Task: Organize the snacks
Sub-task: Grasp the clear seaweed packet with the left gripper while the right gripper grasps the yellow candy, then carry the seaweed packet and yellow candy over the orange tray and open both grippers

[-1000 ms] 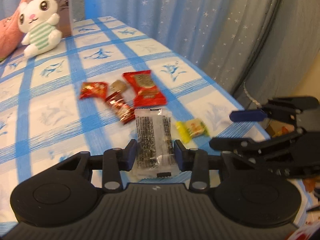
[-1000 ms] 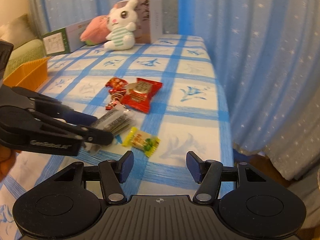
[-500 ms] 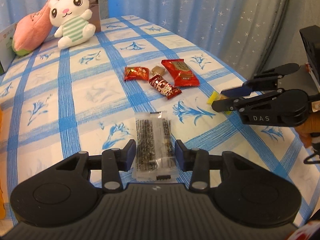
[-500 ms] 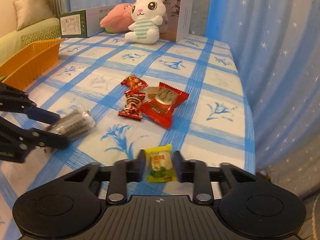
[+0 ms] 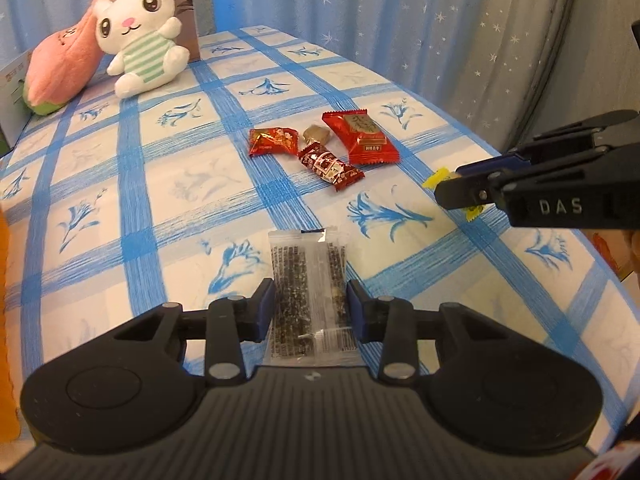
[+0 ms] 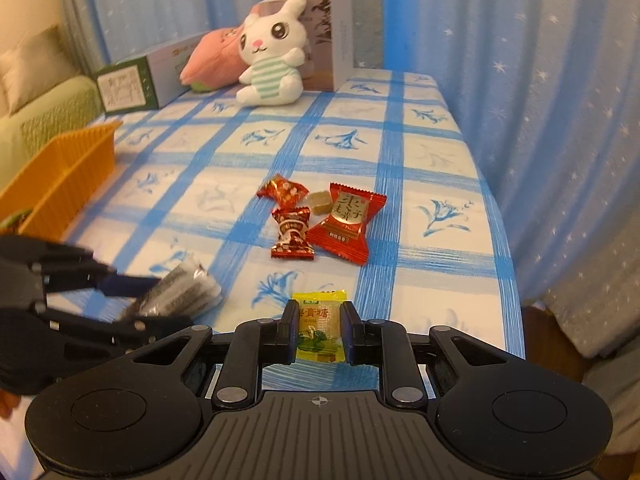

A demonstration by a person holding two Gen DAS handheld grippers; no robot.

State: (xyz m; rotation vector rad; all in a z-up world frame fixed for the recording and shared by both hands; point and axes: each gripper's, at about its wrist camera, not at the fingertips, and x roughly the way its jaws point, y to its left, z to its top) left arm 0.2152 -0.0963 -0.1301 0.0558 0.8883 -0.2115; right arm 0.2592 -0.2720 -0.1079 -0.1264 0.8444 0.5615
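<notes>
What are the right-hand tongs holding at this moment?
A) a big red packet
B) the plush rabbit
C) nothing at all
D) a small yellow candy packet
D: in the right wrist view the right tongs are closed on the yellow candy packet, while the red packets lie farther off on the tablecloth.

The middle of the worktop (image 6: pixel 420 160) is blocked by a cluster of red snack packets (image 6: pixel 320 220), its left edge by an orange basket (image 6: pixel 60 184) and its far edge by a plush rabbit (image 6: pixel 272 60) and boxes (image 6: pixel 132 84), leaving open cloth between cluster and basket and along the right edge.
</notes>
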